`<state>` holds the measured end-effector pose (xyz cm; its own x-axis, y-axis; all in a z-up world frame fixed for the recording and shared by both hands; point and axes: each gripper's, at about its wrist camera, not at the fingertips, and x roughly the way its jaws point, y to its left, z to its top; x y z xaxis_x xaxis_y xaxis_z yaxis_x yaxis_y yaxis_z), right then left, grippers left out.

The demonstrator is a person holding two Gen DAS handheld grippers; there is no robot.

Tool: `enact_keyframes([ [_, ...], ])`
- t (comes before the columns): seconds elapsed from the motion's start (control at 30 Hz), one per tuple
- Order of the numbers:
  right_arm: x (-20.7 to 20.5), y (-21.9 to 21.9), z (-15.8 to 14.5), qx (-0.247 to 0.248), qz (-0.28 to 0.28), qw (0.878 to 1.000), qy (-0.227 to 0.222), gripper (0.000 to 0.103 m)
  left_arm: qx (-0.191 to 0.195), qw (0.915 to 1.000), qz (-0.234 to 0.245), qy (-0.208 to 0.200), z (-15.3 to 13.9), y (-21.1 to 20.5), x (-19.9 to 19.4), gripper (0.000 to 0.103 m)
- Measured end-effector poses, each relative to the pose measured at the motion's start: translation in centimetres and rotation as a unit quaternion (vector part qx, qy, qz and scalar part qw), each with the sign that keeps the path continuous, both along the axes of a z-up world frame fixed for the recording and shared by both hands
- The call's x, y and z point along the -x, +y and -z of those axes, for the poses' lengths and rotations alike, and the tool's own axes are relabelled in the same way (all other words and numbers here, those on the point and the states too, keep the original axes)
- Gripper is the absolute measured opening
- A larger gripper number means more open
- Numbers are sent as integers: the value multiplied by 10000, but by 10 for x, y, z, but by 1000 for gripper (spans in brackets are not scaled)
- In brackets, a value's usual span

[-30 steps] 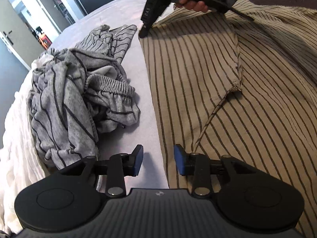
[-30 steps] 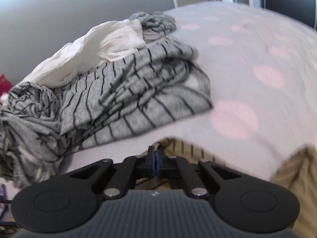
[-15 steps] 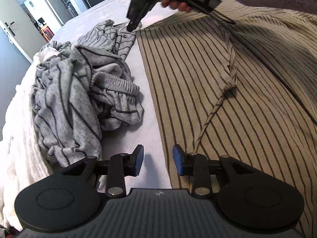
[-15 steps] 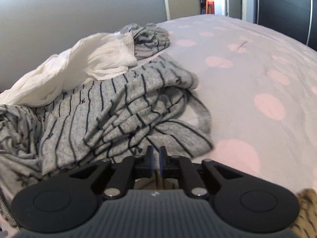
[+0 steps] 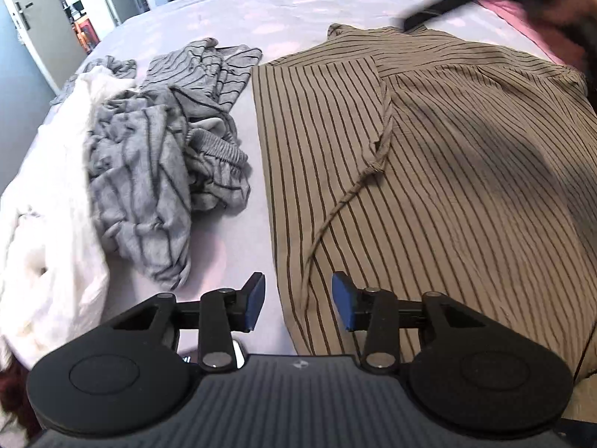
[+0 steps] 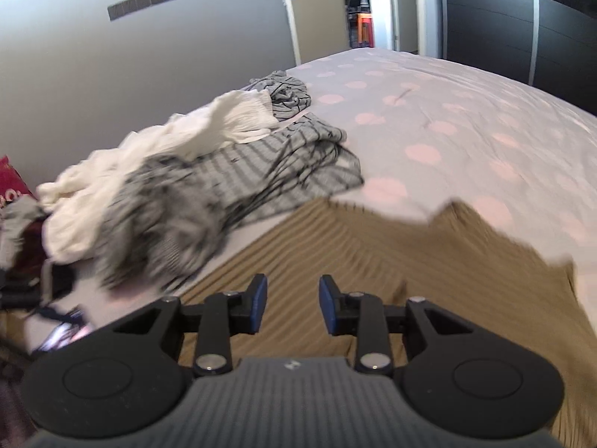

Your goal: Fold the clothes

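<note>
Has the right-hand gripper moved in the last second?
Yes. The right gripper has let go of the tan striped shirt, opened, and pulled up and back from the grey striped pile.

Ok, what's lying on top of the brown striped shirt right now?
On the brown shirt lies its own folded-over panel and a thin cord. Neither open gripper touches it. What sits beneath the shirt is covered; only the bedsheet shows beside it.
</note>
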<state>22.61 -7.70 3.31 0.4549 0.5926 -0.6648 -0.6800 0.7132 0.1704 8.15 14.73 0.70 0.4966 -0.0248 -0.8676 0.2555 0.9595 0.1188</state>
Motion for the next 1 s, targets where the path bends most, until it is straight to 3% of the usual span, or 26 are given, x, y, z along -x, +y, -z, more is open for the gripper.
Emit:
enact_keyframes([
  [0.2,122,-78,-26,-227,345,9990,-150,45,495,9958,94,768,9,4,43,38],
  [0.37,187,-125,-25,-450,687,9963,-249,47,943,9846,206,1459,19,8,79,38],
  [0.47,213,-144,-17,-698,864,9936,-205,48,1182,9759,203,1825,28,11,98,38],
  [0.7,247,-154,-13,-1013,943,9899,-301,49,1445,9651,-598,2103,72,26,108,38],
  [0.83,251,-154,-15,-1052,989,9888,-385,49,1403,9674,-745,1970,76,18,108,37],
  [0.9,252,-157,-16,-1069,1049,9878,-420,49,1258,9707,-746,1904,75,13,108,28],
  [0.97,253,-162,-16,-1075,1138,9866,-453,49,1240,9707,-740,1922,69,12,110,1],
  [1.0,252,-164,-17,-1069,1180,9862,-464,49,1253,9701,-735,1945,66,12,111,1],
])
